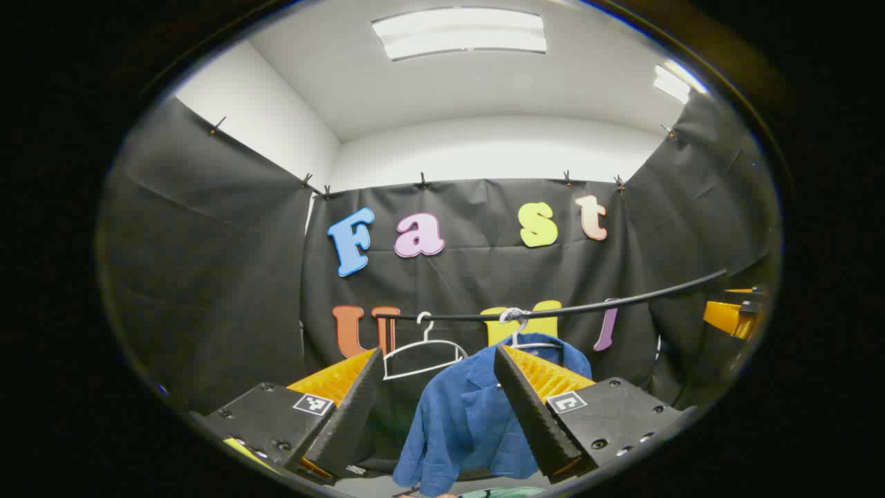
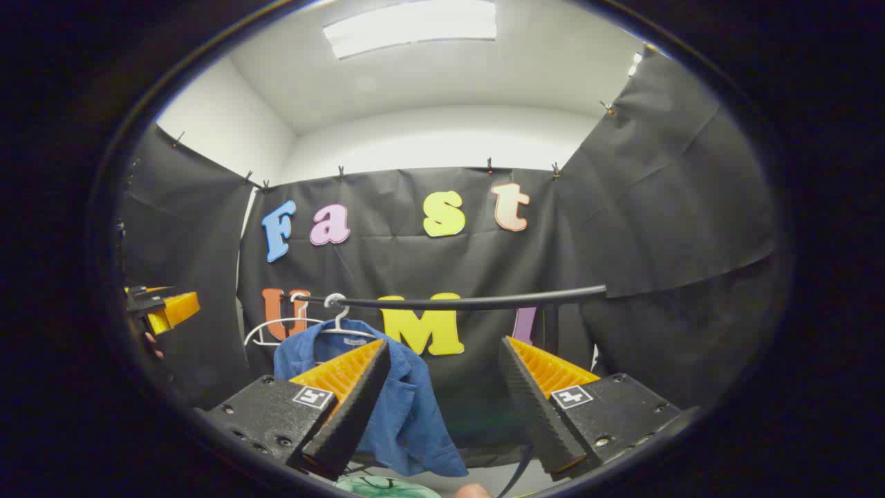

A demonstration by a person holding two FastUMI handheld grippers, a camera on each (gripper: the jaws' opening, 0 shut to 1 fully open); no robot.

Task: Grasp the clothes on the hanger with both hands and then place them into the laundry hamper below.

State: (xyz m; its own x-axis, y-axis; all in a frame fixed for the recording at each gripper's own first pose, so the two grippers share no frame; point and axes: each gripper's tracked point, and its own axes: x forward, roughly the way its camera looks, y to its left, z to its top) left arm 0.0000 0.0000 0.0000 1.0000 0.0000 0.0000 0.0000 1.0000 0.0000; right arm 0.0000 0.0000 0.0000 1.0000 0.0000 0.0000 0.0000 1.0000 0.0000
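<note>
A: Status? The blue shirt (image 1: 477, 415) hangs on its hanger (image 1: 523, 330) from the rail (image 1: 588, 308).

B: Approach step. Left gripper (image 1: 439, 408) and right gripper (image 2: 446, 408) stand apart, empty. Next: advance, clamp both shoulders.

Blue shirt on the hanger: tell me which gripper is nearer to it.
Left, as far as I can judge. The left gripper frames the blue shirt between its open fingers, straight ahead. The right gripper points past it, with the shirt behind its left finger.
</note>
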